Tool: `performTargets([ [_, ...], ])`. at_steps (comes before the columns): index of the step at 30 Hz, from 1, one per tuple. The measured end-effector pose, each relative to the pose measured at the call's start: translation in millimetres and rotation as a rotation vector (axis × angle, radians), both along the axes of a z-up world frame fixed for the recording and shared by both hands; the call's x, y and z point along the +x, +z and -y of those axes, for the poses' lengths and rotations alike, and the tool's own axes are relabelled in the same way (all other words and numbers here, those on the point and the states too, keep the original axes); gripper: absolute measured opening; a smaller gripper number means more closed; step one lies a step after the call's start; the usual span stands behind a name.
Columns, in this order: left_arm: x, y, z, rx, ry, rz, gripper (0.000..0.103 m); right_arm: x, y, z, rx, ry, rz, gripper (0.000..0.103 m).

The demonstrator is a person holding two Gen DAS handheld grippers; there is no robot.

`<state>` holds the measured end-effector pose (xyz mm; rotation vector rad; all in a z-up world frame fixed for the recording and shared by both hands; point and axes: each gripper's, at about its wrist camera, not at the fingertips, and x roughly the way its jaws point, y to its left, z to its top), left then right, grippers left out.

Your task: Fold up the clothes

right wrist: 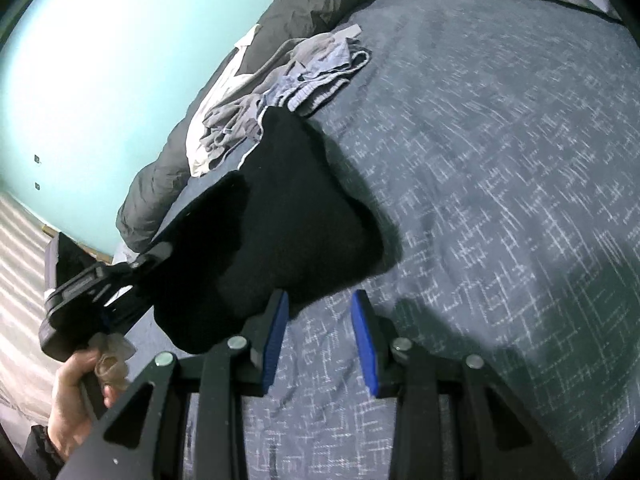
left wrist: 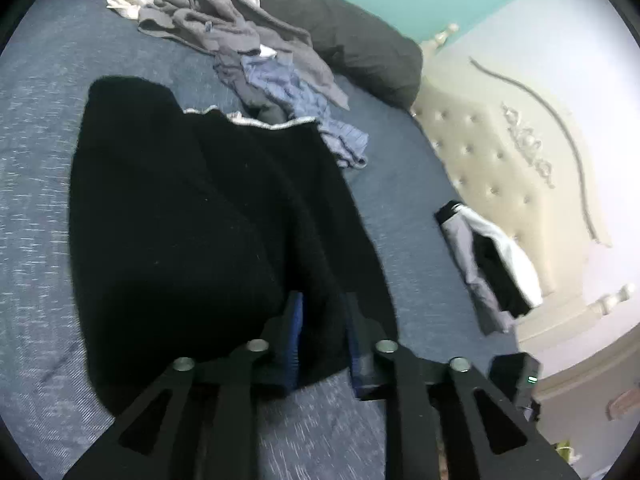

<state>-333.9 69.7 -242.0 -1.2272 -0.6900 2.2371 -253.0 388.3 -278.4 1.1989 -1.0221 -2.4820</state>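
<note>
I'm over the bed now, and the black garment lies spread on the blue-grey bedspread, one side already turned over itself, so I judge this fold is partly made and not finished. My left gripper sits at the garment's near edge: black cloth runs between its blue pads, but the jaws stand narrowly apart and I can't tell whether they pinch it or not. In the right wrist view the left gripper reaches into the cloth from the side, a hand on its handle. My right gripper hangs just beside the garment's corner, jaws narrowly parted with only bedspread between them; it holds nothing.

What's done: a small stack of folded clothes sits near the tufted headboard. What's left: this black piece, then the crumpled pile of grey and striped blue clothes with something white under it, heaped against the dark duvet. Plenty to go, I reckon.
</note>
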Motion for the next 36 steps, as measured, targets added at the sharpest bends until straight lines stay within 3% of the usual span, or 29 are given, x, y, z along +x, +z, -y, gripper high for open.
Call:
performTargets([
  [1, 6, 6, 8, 0.004, 0.001, -0.015, 0.039, -1, 1, 3, 0.000, 0.007, -0.003, 0.033],
  [2, 11, 11, 15, 0.006, 0.008, -0.023, 0.043, -2, 1, 7, -0.001, 0.016, -0.003, 0.033],
  [6, 25, 24, 48, 0.023, 0.047, -0.058, 0.044, -7, 6, 27, -0.024, 0.065, -0.022, 0.033],
  [9, 29, 18, 73, -0.002, 0.082, -0.036, 0.045, -12, 16, 40, -0.052, 0.092, -0.055, 0.057],
  [12, 29, 8, 94, -0.003, 0.112, -0.007, 0.045, -22, 32, 54, -0.088, 0.128, -0.092, 0.060],
  [15, 27, 0, 100, -0.006, 0.118, -0.002, 0.045, -42, 45, 72, -0.053, 0.186, -0.073, 0.069],
  [22, 24, -12, 102, 0.001, 0.118, 0.001, 0.045, -96, 62, 107, -0.006, 0.274, -0.015, 0.071],
  [29, 20, -27, 94, -0.032, 0.087, 0.021, 0.045, -135, 38, 142, 0.061, 0.354, 0.102, 0.072],
  [30, 20, -29, 93, -0.036, 0.083, 0.026, 0.045, -138, 34, 146, 0.072, 0.356, 0.105, 0.071],
  [32, 18, -33, 90, -0.043, 0.077, 0.036, 0.045, -141, 28, 151, 0.069, 0.370, 0.115, 0.054],
  [33, 18, -34, 90, -0.046, 0.076, 0.037, 0.045, -141, 27, 154, 0.072, 0.382, 0.108, 0.038],
  [36, 17, -34, 87, -0.054, 0.073, 0.040, 0.045, -140, 34, 162, 0.131, 0.411, 0.064, 0.019],
])
